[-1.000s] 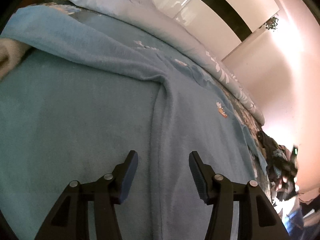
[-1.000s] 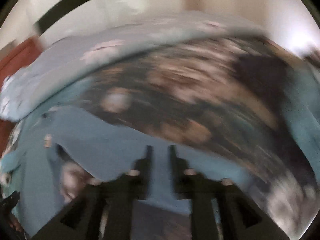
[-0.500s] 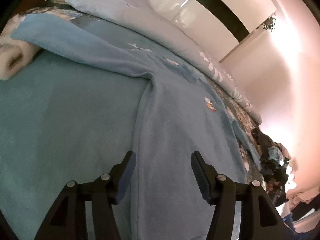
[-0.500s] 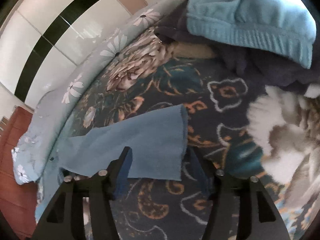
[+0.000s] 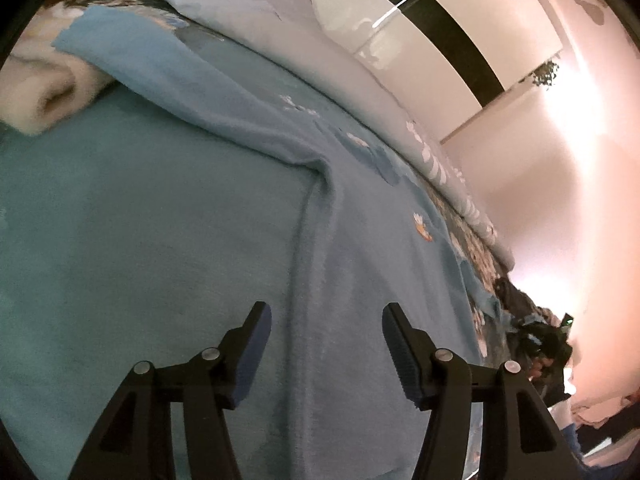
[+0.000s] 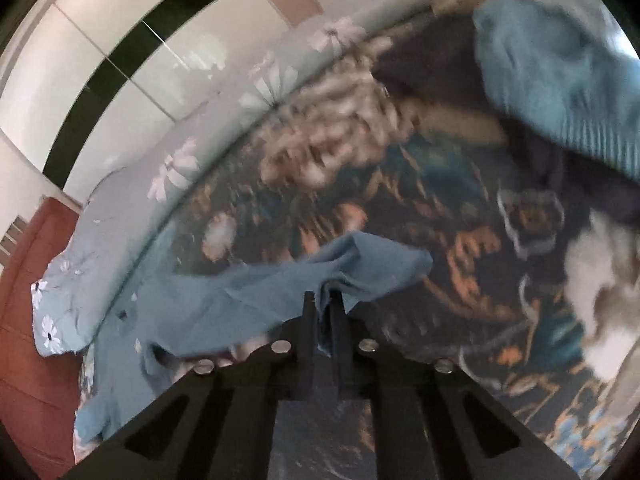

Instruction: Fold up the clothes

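Blue garment (image 5: 360, 280) lay spread over the bed (image 6: 460, 208), covering most of the left wrist view, w/ a raised fold or seam running up its middle and a small orange-white emblem (image 5: 422, 229) on the fabric; too small to read. In the right wrist view one end of it (image 6: 280, 280) was lifted off the dark floral bedspread, bunched at the tip.

Around it, biggest first: white wardrobe doors w/ a black stripe (image 5: 440, 28) behind the bed; a pale blue daisy-print duvet (image 6: 180, 168) bunched along the far edge; a heap of other clothes at the bed's end, incl. a lighter blue ribbed knit (image 6: 560, 80) on top of sth dark; a cream rolled item (image 5: 44, 92) touching the garment's edge at upper left, partly tucked under it; a small plant (image 5: 546, 74) up on the wall. Nothing lay on top of the garment where the grippers were.

Left gripper (image 5: 326, 316) hovered over the fold, jaws apart, nothing between the pads. Right gripper (image 6: 322, 300) had just snapped closed and was clenched on the garment's end, cloth pinched between the fingers (image 6: 308, 312). Right view blurred. No legible writing anywhere.
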The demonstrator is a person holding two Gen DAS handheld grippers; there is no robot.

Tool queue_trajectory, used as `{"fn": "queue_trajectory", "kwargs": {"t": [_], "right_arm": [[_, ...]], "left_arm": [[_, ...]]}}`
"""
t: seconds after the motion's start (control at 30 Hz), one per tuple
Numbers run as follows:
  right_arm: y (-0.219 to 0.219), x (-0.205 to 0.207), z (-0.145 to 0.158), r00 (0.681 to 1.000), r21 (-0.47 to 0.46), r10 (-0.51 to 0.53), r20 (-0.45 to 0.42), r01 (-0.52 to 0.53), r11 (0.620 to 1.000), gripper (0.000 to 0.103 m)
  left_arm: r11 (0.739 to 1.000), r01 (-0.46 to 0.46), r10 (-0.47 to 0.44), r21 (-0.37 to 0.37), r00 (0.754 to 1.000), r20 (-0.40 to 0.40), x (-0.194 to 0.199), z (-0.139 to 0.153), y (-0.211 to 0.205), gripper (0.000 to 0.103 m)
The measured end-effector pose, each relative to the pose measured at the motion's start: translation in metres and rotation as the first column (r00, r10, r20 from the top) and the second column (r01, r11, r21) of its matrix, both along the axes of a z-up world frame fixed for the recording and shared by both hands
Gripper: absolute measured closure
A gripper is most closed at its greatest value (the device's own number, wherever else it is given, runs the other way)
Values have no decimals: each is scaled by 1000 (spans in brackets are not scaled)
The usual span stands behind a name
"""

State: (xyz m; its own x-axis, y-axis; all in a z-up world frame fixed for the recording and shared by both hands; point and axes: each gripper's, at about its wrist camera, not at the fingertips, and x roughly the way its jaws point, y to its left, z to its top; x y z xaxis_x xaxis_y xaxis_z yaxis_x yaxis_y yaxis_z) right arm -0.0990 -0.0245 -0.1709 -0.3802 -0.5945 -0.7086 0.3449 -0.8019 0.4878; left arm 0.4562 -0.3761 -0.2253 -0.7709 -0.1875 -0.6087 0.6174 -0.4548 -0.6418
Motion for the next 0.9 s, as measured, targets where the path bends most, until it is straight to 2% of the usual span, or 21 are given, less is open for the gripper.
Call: {"fn": "queue_trajectory", "kwargs": {"t": [0.1, 0.23, 0.37, 0.47, 0.63, 0.83, 0.9], "right_arm": [[-11, -7, 40, 998, -21, 5, -68, -6, 1000, 99], [-64, 4, 106, 973, -31, 124, -196, -133, 991, 99], [-140, 37, 150, 910, -4, 292, -294, -306, 952, 99], [-200, 70, 170, 846, 13, 407, -344, -429, 903, 99], [-300, 140, 177, 716, 53, 594, -366, -621, 782, 99], [-378, 229, 138, 546, 115, 772, -325, -787, 606, 99], [-383, 237, 121, 538, 124, 790, -295, -798, 590, 99]], "left_arm": [[1000, -22, 22, 0, 1000, -8, 8, -2, -7, 41], [999, -43, 43, 23, 999, -27, 14, -8, -19, 41], [999, -48, 49, 11, 998, -46, 19, -7, -25, 41], [998, -56, 57, 12, 997, -54, 23, -8, -29, 41], [996, -83, 85, 29, 994, -69, 36, -15, -37, 41], [991, -123, 127, 51, 989, -76, 59, -26, -43, 41], [990, -130, 134, 51, 988, -79, 64, -27, -44, 41]]}}
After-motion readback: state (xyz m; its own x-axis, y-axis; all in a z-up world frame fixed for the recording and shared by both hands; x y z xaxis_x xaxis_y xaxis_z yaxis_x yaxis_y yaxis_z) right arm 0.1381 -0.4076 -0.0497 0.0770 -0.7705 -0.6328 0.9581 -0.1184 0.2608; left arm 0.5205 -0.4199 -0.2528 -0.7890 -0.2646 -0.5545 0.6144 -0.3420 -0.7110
